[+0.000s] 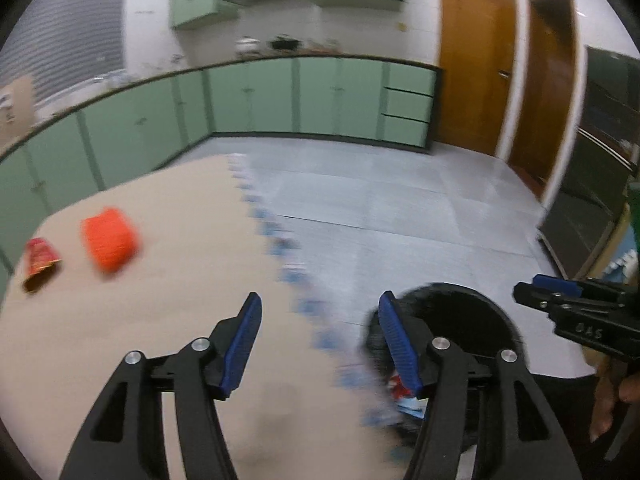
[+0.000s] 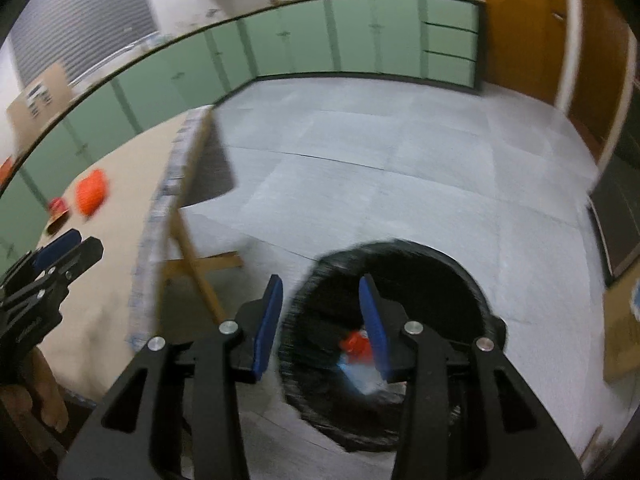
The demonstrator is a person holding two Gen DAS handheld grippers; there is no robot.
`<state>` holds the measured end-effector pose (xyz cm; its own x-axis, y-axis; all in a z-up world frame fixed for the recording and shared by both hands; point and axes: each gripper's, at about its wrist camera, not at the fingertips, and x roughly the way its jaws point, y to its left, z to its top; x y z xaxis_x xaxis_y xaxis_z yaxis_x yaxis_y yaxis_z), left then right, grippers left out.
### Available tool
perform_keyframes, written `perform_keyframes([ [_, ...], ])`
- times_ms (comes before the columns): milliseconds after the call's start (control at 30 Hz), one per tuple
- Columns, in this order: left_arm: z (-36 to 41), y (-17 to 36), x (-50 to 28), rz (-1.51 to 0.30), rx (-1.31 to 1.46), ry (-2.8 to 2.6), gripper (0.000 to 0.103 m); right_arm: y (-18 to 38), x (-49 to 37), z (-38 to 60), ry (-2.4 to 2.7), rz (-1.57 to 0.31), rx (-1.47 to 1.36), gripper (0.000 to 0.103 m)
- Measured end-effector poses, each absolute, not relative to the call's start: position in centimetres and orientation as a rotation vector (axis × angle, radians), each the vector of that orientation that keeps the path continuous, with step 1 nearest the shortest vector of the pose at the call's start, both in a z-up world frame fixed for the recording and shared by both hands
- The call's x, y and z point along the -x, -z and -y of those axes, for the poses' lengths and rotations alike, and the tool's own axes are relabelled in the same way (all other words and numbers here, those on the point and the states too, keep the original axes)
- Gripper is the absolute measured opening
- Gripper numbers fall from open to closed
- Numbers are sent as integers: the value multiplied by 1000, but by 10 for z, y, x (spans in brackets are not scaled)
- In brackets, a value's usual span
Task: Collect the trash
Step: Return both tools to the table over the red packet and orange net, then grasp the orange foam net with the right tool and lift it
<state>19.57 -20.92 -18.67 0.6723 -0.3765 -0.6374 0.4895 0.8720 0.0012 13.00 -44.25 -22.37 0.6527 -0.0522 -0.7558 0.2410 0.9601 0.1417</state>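
An orange crumpled piece of trash (image 1: 110, 238) and a red snack wrapper (image 1: 39, 264) lie on the beige table (image 1: 160, 320) at its left side; both also show in the right wrist view, the orange piece (image 2: 92, 192) and the wrapper (image 2: 58, 210). A black bin (image 2: 420, 280) stands on the floor right of the table, with red and blue trash (image 2: 356, 350) inside. My left gripper (image 1: 320, 344) is open and empty over the table's right edge. My right gripper (image 2: 322, 320) is open and empty above the bin.
Green cabinets (image 1: 280, 96) line the back and left walls. Wooden doors (image 1: 472, 80) stand at the right. A dark appliance (image 1: 592, 184) is at far right. The table's wooden legs (image 2: 192, 256) show beside the bin. The floor (image 2: 400, 160) is grey tile.
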Motion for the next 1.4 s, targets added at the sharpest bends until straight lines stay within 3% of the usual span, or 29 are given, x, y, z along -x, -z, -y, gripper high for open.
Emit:
perform_keyframes([
  [333, 51, 171, -228, -629, -89, 209, 60, 189, -217, 295, -120, -793, -93, 40],
  [633, -26, 175, -252, -602, -49, 86, 61, 191, -290, 208, -243, -787, -16, 42],
  [900, -55, 188, -282, -601, -37, 65, 61, 206, -344, 169, -270, -804, 7, 43],
  [1300, -74, 201, -313, -612, -7, 56, 61, 248, -404, 135, -258, -869, 55, 55],
  [1400, -76, 201, -318, -610, -5, 56, 61, 254, -416, 132, -245, -878, 66, 52],
])
